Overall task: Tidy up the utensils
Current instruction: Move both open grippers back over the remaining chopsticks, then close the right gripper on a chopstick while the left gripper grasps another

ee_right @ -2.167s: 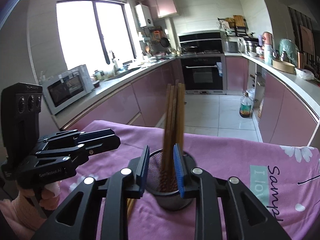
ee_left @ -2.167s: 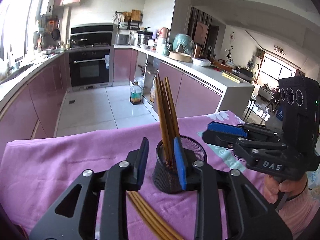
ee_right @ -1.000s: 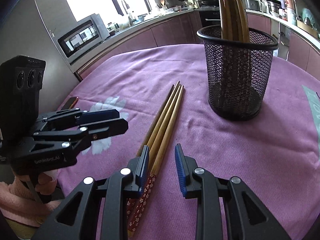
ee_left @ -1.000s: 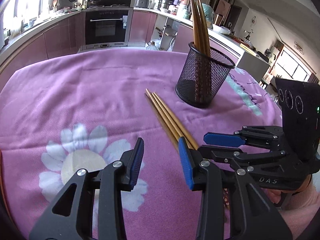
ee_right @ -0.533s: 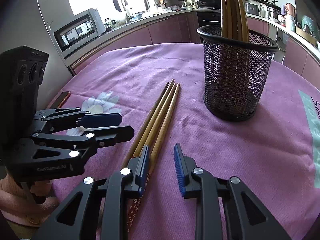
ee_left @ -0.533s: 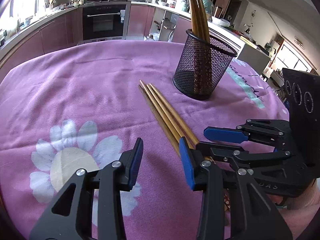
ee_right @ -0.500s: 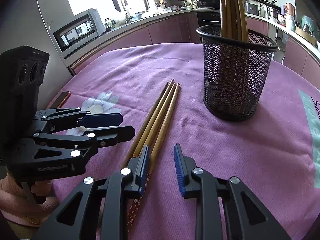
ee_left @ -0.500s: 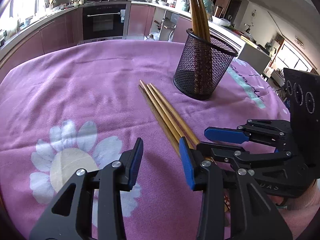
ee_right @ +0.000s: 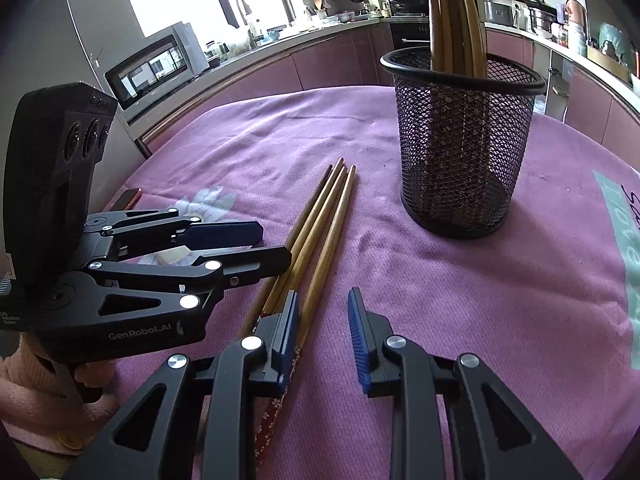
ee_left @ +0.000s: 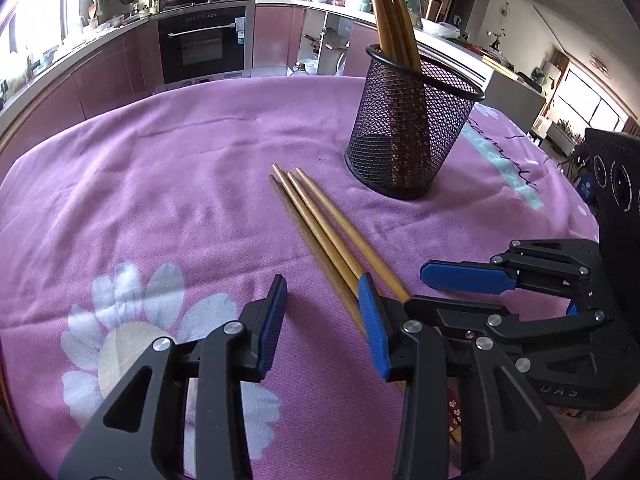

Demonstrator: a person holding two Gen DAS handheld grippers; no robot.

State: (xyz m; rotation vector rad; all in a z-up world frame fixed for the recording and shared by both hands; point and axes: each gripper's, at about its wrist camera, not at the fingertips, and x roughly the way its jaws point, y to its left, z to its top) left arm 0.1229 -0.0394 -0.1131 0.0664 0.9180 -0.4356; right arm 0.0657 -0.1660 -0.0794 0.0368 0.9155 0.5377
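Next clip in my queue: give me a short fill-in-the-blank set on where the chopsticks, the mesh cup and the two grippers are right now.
1. The loose chopsticks lie flat on the ____ tablecloth.
2. The other chopsticks stand inside the black ____ cup.
3. The number of chopsticks between the pads of the left gripper is ____.
4. The right gripper is open and holds ____.

Missing words: purple; mesh; zero; nothing

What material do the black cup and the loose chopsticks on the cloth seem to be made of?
The black cup looks like painted metal wire mesh: a see-through diamond grid under a solid rim. The loose chopsticks look like bamboo or wood, matte golden-brown with faint grain; their thick ends carry a red flower pattern, probably lacquer or print.
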